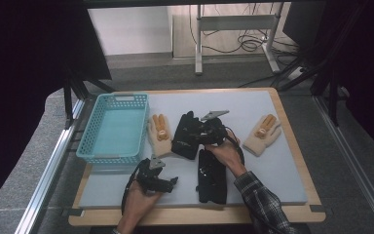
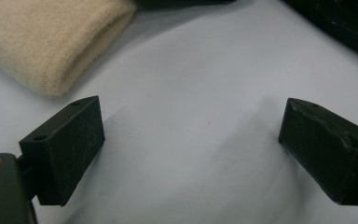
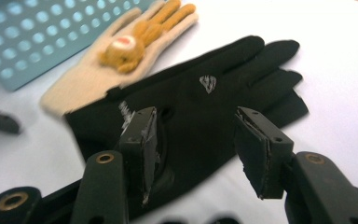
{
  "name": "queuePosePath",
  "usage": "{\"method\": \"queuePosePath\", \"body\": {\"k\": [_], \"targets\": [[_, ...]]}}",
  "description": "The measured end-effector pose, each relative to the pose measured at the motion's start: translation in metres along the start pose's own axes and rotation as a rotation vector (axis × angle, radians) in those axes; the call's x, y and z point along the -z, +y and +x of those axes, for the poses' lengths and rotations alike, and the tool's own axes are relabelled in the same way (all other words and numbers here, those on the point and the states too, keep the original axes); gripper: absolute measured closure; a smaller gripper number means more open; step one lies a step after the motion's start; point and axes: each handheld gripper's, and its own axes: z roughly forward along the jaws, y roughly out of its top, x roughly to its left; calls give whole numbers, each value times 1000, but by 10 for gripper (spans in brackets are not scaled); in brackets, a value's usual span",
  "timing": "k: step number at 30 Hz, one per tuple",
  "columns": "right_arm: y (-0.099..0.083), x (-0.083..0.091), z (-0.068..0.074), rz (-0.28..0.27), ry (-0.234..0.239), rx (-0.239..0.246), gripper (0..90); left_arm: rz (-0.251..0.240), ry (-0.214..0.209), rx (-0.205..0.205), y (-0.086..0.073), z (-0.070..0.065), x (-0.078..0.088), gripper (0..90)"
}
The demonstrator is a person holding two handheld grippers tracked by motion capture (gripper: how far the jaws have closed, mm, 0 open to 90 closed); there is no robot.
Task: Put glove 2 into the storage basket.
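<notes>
High view: I see the bench (image 1: 282, 161) with a pale grey mat, and a light blue perforated basket (image 1: 114, 126) at its left side. Just right of the basket lies a beige glove (image 1: 159, 134) with an orange animal figure on it, and a matching second beige glove (image 1: 263, 134) lies well apart toward the right edge. Between them are a black glove (image 1: 186, 135), fingers pointing away from me, and another black glove (image 1: 211, 178) nearer me. My right claw (image 1: 205, 132) sits over the farther black glove at its right edge; my left claw (image 1: 171, 182) hovers over bare mat at the front, below the basket. Left gripper view: the left claw (image 2: 191, 149) has its jaws wide apart with only mat between them; the cuff of the beige glove (image 2: 51, 42) lies at upper left, clear of the jaws. Right gripper view: the right claw (image 3: 196, 144) is spread open over the cuff end of the black glove (image 3: 205, 93); I cannot tell whether the pads touch the cloth. The beige glove (image 3: 126, 56) lies beyond, touching the black one, with the basket (image 3: 42, 32) behind.
</notes>
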Motion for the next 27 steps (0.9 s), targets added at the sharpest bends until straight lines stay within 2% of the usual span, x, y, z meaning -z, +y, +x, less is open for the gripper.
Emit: {"method": "queuePosePath", "body": {"k": [1, 3, 4, 7, 8, 9, 12, 13, 14, 15, 17, 18, 19, 20, 23, 24, 25, 27], "targets": [[4, -11, -2, 12, -9, -3, 479, -1, -1, 1, 0, 0, 0, 70], [7, -21, -5, 22, -18, -4, 462, 0, 0, 0, 0, 0, 0, 70], [7, -21, -5, 22, -18, -4, 462, 0, 0, 0, 0, 0, 0, 70], [8, -38, -8, 40, -37, -17, 392, -1, 0, 1, 0, 0, 0, 70], [8, -38, -8, 40, -37, -17, 392, -1, 0, 1, 0, 0, 0, 70], [8, -48, -8, 61, -54, -5, 372, -1, -1, 2, 0, 0, 0, 70], [7, -56, -6, 86, -73, 22, 372, 0, -1, 1, 0, 0, 0, 70], [6, -59, -5, 90, -80, 19, 423, -1, 0, 2, 0, 0, 0, 70], [6, -59, -5, 90, -80, 19, 423, -1, 0, 1, 0, 0, 0, 70], [6, -59, -5, 99, -67, -25, 490, -1, 0, 1, 0, 0, 0, 70], [7, -58, -1, 109, -85, -23, 594, -1, 0, 1, 0, 0, 0, 70], [7, -58, -1, 109, -85, -23, 594, -1, 0, 1, 0, 0, 0, 70], [8, -57, -1, 126, -104, -5, 707, 0, 0, 1, 0, 0, 0, 70], [9, -56, 0, 131, -104, -2, 740, 0, 0, 1, 0, 0, 0, 70], [9, -56, 4, 134, -121, 27, 798, 0, -1, 1, 0, 0, 0, 70], [9, -56, 4, 134, -121, 27, 798, 0, -1, 1, 0, 0, 0, 70], [10, -55, 6, 137, -124, 53, 814, 0, -1, 1, 0, 0, 0, 70], [11, -55, 5, 141, -119, 56, 817, 0, 0, 1, 0, 0, 0, 70]]}}
